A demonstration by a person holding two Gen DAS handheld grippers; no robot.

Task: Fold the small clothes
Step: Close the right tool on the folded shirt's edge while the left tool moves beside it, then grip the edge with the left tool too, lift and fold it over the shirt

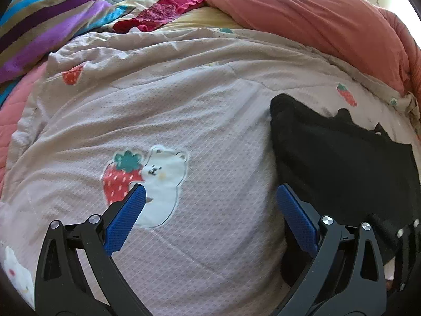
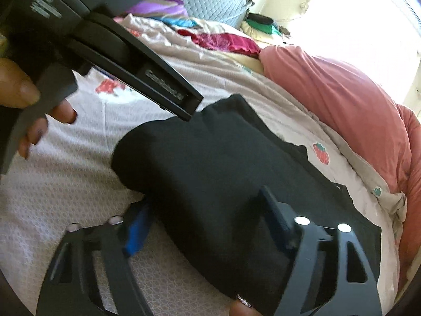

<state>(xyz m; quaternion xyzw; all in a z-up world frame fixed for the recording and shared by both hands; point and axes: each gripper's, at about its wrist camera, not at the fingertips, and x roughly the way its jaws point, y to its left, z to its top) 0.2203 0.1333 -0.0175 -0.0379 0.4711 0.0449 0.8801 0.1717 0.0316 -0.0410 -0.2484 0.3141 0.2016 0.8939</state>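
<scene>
Looking down my left gripper (image 1: 210, 197), I see its jaws spread, released over the pale strawberry-print quilt (image 1: 184, 100). My right gripper (image 2: 204, 206) straddles the folded black garment (image 2: 210, 163), lower centre; whether the pads press it, I cannot tell.

We are seeing the black garment (image 2: 210, 173) running behind the right gripper (image 2: 208, 210) at the lower middle of the right wrist frame, so we cannot tell whether the pads are pressing it. In the left wrist frame, its right part is leaving the frame edge.
</scene>
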